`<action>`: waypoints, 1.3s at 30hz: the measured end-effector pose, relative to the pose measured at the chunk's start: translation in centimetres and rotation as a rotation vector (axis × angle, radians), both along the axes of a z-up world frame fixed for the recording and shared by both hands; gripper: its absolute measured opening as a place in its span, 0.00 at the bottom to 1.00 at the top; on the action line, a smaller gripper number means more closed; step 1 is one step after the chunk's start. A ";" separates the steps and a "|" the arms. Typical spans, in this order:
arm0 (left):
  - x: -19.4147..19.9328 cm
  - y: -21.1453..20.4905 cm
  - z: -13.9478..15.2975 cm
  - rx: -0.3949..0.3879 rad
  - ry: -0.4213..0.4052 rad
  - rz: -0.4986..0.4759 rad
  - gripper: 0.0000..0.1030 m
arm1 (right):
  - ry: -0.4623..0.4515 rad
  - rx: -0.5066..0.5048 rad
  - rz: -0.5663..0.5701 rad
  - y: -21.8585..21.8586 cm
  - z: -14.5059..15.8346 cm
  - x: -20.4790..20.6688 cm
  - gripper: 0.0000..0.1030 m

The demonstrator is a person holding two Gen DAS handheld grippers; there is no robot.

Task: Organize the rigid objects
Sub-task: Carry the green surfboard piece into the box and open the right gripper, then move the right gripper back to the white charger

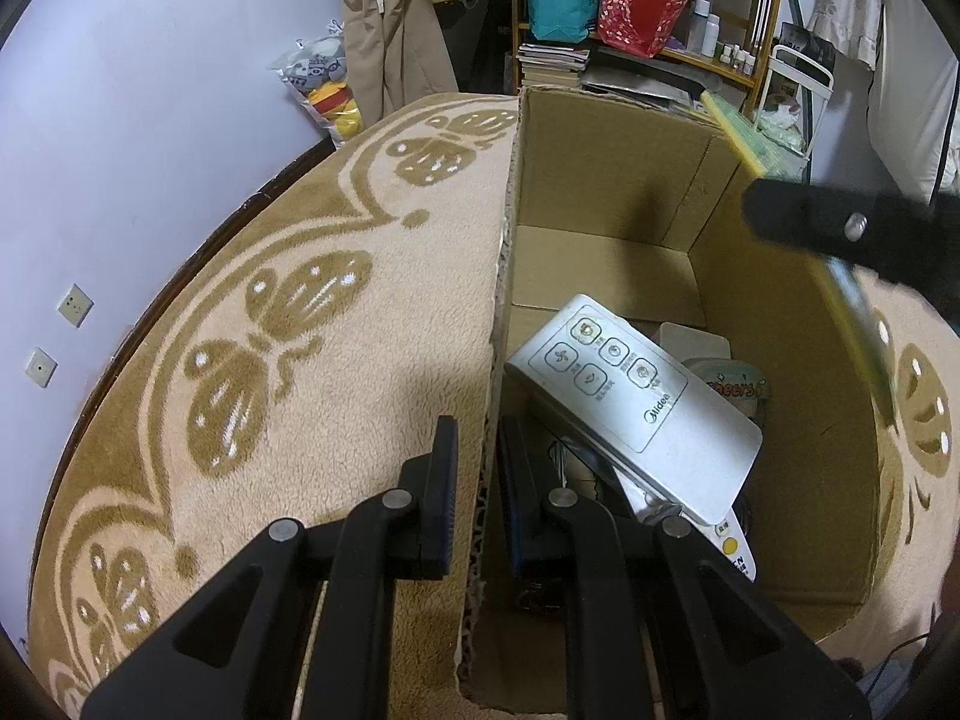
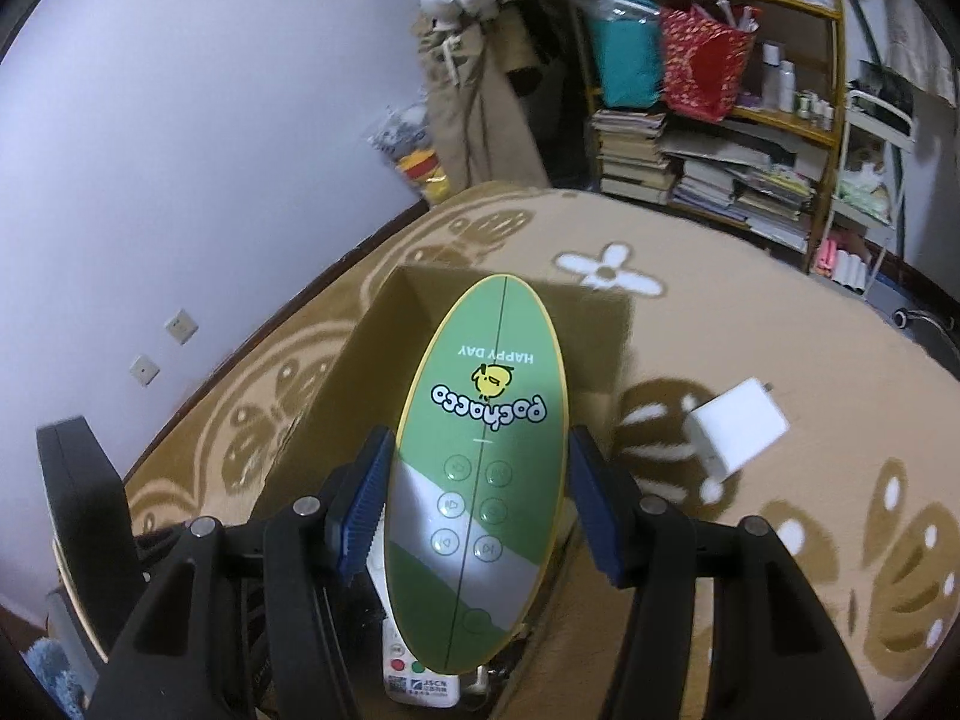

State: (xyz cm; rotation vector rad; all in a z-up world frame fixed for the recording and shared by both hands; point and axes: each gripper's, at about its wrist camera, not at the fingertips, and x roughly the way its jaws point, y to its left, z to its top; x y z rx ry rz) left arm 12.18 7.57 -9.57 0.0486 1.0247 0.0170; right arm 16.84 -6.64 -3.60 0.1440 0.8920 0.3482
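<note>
Left claw (image 1: pixel 480 468): its two fingers are pinched tight on the side wall of the cardboard box (image 1: pixel 606 180), one finger outside, one inside.
Right claw (image 2: pixel 477 498): its blue pads squeeze the two long edges of the green device (image 2: pixel 480 468), up above the box.
Green device: flat and oval, yellow rim, round buttons, a little yellow chick and the words "HAPPY DAY".
Box: it sits on the tan carpet (image 1: pixel 300 312), top open.
Inside the box: a white Midea remote (image 1: pixel 636 402) leans on other things, which I cannot make out.
Carpet: a small white charger (image 2: pixel 738 432) lies alone, right of the box.
Far wall: a shelf (image 2: pixel 780 120) with bags and stacked books.
</note>
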 end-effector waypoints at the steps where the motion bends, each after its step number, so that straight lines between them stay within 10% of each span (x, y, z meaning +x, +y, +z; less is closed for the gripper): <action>1: 0.0 0.0 0.0 -0.001 0.001 0.000 0.13 | 0.009 0.007 0.005 0.1 -0.3 -0.1 0.60; 21: 0.0 0.2 0.0 -0.013 0.001 -0.001 0.13 | 0.045 -0.006 0.008 0.7 -0.9 0.1 0.61; 25: 0.0 0.2 0.0 -0.012 -0.001 -0.002 0.13 | -0.009 -0.007 -0.028 -0.3 0.3 0.2 0.78; 39: 0.0 0.2 0.0 -0.019 -0.004 -0.006 0.13 | -0.072 0.002 -0.248 -7.5 0.7 2.2 0.84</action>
